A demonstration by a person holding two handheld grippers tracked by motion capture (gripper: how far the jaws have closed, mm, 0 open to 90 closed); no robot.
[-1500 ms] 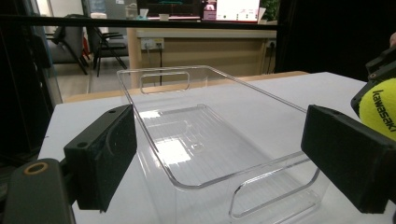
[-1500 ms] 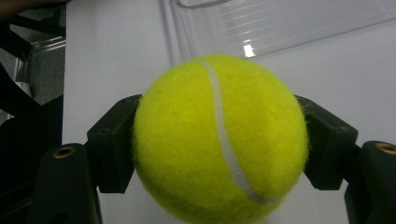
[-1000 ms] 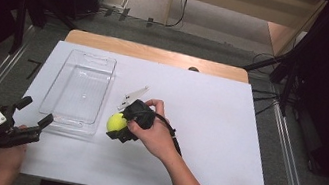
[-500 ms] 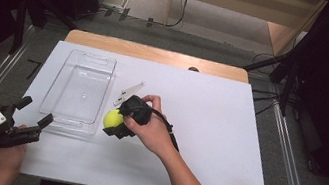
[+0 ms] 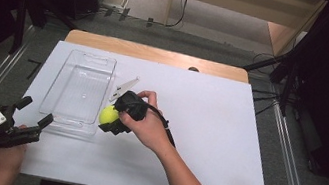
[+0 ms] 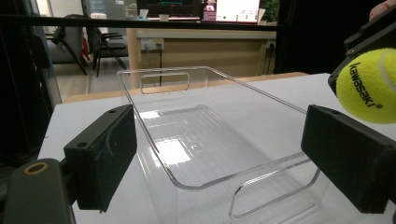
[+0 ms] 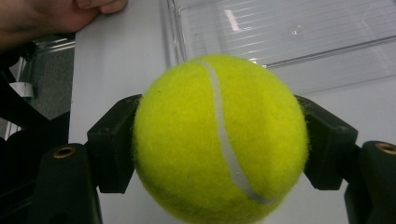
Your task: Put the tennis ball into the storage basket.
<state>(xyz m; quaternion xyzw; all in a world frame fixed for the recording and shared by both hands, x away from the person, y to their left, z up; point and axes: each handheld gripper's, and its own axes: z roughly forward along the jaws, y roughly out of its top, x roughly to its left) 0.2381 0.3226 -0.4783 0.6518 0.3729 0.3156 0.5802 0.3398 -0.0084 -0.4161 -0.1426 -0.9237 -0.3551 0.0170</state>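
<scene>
Yellow tennis ball [image 7: 219, 140] between right tool [image 7: 219, 149] pads

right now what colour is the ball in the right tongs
Yellow-green tennis ball with a white seam, clearest in the right gripper view.

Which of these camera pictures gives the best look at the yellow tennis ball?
The right gripper view: the tennis ball sits large and sharp between the right hand-held gripper's black jaws. The left gripper view shows the ball's printed side at its right edge; the high view shows it small beside the clear tray.

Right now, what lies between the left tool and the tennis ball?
In the high view, the near end of the clear tray lies between the left tool and the tennis ball.
</scene>
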